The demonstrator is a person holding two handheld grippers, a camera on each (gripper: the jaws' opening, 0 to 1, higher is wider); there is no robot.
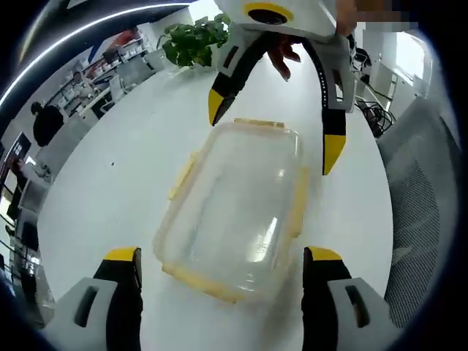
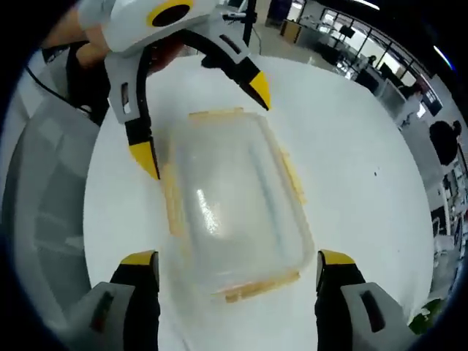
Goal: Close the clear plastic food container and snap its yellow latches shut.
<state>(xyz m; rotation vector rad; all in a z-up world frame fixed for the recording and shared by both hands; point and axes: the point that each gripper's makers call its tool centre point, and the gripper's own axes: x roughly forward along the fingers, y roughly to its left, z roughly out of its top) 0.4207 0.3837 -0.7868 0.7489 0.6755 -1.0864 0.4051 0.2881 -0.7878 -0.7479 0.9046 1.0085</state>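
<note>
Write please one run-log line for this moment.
container: lid on, on white table | left claw: open | right claw: open | contact: none

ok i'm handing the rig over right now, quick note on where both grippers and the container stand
Left gripper: open, holding nothing, at one short end of the container.
Right gripper: open, holding nothing, at the opposite end, facing the left one.
The container sits on the white table between them, lid on top.
The yellow latches appear to stick outward, not snapped; blur makes this uncertain.
Left to do: press the lid down and snap each latch shut.
</note>
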